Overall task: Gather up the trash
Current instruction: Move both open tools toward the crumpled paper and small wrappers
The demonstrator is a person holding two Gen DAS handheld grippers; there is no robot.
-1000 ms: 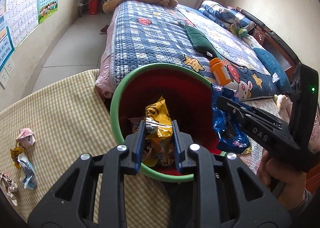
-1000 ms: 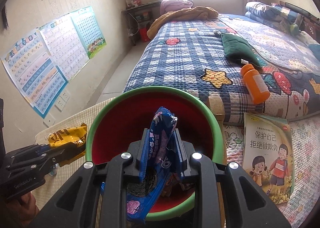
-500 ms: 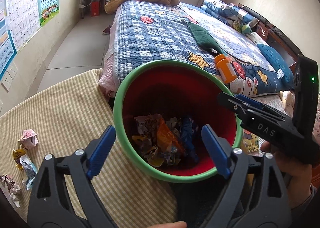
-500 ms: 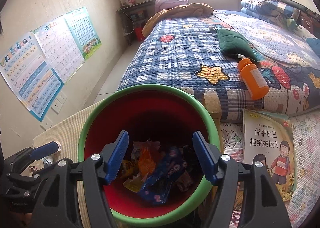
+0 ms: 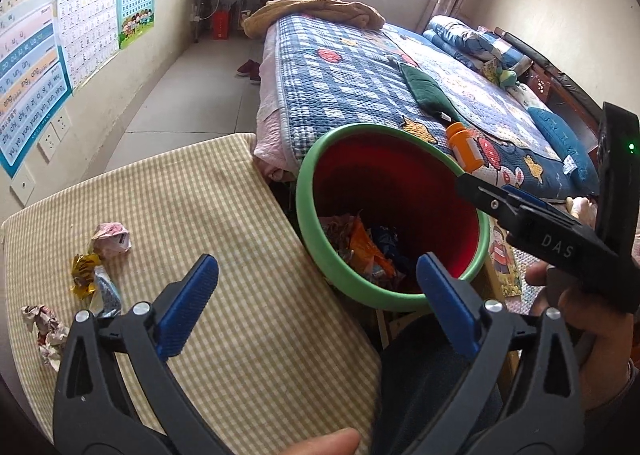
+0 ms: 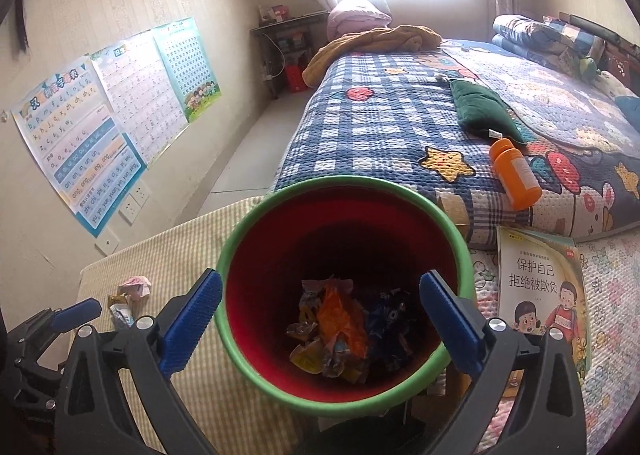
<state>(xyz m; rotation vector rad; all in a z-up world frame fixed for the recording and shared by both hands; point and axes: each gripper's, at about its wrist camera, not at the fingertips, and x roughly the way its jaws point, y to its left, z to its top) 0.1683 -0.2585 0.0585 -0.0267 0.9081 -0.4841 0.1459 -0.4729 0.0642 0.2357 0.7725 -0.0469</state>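
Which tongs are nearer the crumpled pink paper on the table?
Left. The left tongs hang over the table beside the pink paper; the right tongs are over the bin.

We see open checked tablecloth (image 5: 208,223) between the left gripper (image 5: 316,287) and the crumpled wrappers (image 5: 94,267) at its left edge. The bin (image 6: 456,239) stands against the table's right edge, its mouth unobstructed, with the bed (image 6: 384,127) close behind and a book (image 6: 540,287) to its right.

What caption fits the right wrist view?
Open right claw above a green-rimmed red plastic bin of crumpled wrappers.
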